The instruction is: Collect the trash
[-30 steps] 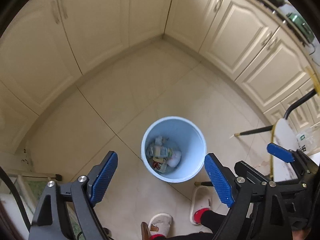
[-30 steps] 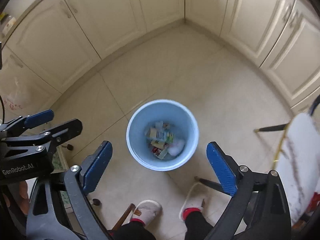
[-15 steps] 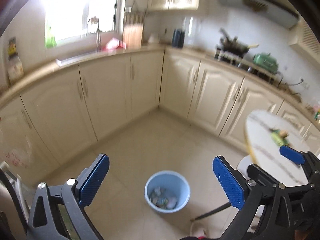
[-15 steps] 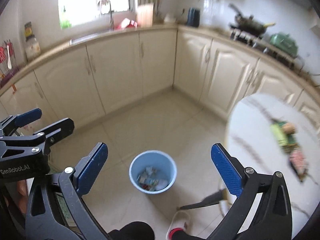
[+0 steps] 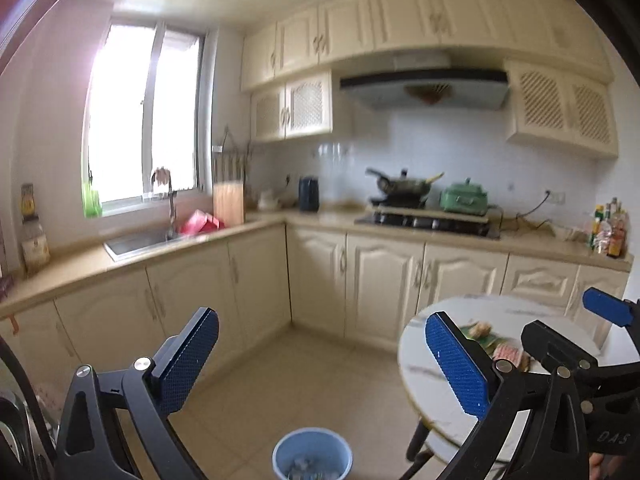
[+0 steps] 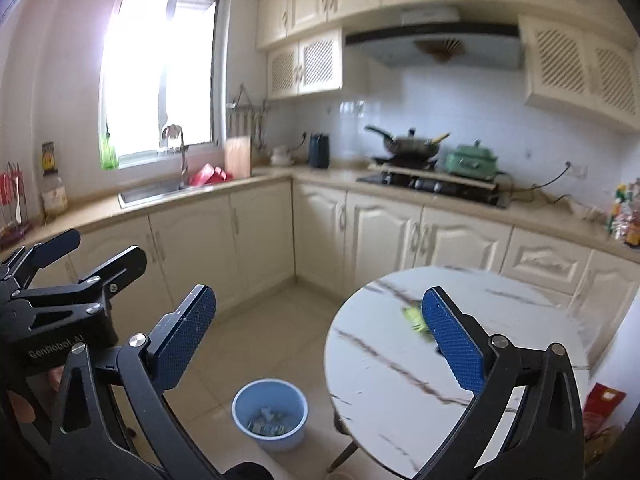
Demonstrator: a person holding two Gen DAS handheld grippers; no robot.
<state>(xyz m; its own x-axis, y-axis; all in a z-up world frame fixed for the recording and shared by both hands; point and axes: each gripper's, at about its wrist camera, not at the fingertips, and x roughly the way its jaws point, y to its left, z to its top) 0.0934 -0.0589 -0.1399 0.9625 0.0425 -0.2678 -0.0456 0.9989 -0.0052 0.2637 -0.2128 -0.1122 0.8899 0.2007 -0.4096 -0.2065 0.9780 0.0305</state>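
A light blue bin (image 6: 270, 414) with several bits of trash inside stands on the tiled floor, left of a round white marble table (image 6: 384, 360); it also shows in the left wrist view (image 5: 312, 458). Wrappers lie on the table (image 5: 424, 384): a green one (image 6: 414, 318) and a pink and green pile (image 5: 502, 350), partly hidden by fingers. My left gripper (image 5: 320, 360) is open and empty, held high. My right gripper (image 6: 318, 336) is open and empty, its right finger over the table.
Cream kitchen cabinets (image 5: 380, 284) run along two walls in an L. A sink (image 6: 156, 190) sits under the window, a hob with a wok (image 6: 408, 146) and a green pot (image 6: 472, 160) at the right. A red packet (image 6: 602, 400) lies low at the right.
Both grippers have tilted up from looking straight down into the bin to looking across the kitchen. The bin has dropped to the bottom of both views and the table with wrappers has come into view.
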